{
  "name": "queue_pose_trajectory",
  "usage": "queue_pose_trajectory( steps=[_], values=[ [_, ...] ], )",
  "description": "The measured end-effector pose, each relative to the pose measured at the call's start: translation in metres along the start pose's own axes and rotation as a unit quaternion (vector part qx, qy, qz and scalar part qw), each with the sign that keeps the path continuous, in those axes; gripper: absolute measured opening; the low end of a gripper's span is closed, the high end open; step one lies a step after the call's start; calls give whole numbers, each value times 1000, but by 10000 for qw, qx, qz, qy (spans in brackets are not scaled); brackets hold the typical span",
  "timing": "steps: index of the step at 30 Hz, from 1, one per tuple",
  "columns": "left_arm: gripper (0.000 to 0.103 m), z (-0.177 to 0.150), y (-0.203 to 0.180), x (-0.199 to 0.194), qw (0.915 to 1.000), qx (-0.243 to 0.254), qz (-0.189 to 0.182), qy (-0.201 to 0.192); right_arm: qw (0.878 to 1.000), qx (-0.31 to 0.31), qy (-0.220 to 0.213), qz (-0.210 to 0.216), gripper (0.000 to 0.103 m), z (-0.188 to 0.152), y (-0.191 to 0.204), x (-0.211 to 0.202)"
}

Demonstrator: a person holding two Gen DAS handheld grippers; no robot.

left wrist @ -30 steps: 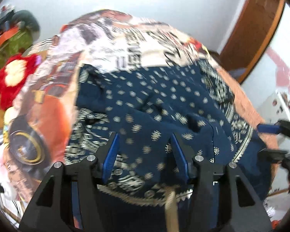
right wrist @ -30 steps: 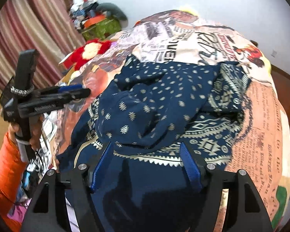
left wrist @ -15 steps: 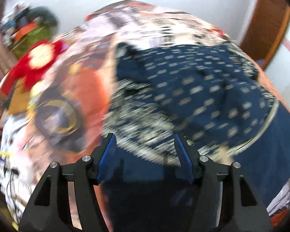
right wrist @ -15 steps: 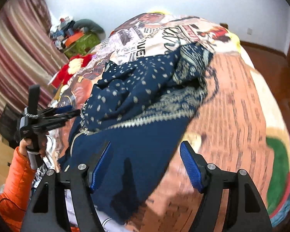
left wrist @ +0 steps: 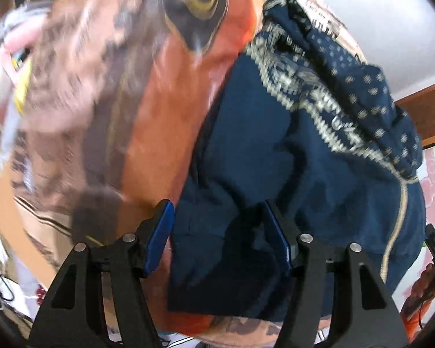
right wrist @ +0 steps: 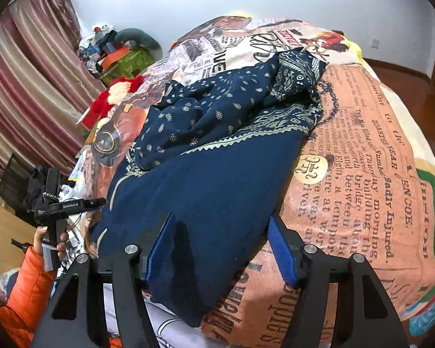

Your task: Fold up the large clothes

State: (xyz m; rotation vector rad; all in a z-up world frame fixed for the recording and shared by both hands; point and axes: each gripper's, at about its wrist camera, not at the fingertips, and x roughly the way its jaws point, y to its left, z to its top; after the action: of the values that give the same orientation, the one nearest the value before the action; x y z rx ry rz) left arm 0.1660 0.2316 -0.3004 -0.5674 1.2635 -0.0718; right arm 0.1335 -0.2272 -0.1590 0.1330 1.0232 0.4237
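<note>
A large navy garment with cream patterned bands (right wrist: pixel 217 156) lies crumpled on the bed, its plain hem hanging over the near edge. My right gripper (right wrist: pixel 220 246) is open, its blue pads either side of the hem's right corner. My left gripper (left wrist: pixel 217 235) is open over the garment's (left wrist: pixel 304 159) left hem corner, close to the cloth. The left gripper also shows in the right wrist view (right wrist: pixel 98 202), beside the garment's left edge. No cloth is pinched in either.
The bed wears a printed orange and newsprint cover (right wrist: pixel 362 159). A red plush toy (right wrist: pixel 113 98), a green box with clutter (right wrist: pixel 124 58) and striped curtains (right wrist: pixel 20 92) stand left. A wooden door frame (left wrist: pixel 429 107) is at the right.
Both grippers have dropped toward the near edge of the bed. The left one swung left and down to the hem's left corner; the right one moved to the right corner.
</note>
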Motion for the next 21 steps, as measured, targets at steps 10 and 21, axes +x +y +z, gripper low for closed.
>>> queue_pose_trajectory(
  steps=[10,21],
  values=[
    [20,-7,-26,9,9981,449,403,-122,9997,161,-159,-3,19,0,-2,7],
    [7,44,-123,-81,9831,1338,-244,-1223,9974,-218,-686,10,6,42,2,-7]
  ],
)
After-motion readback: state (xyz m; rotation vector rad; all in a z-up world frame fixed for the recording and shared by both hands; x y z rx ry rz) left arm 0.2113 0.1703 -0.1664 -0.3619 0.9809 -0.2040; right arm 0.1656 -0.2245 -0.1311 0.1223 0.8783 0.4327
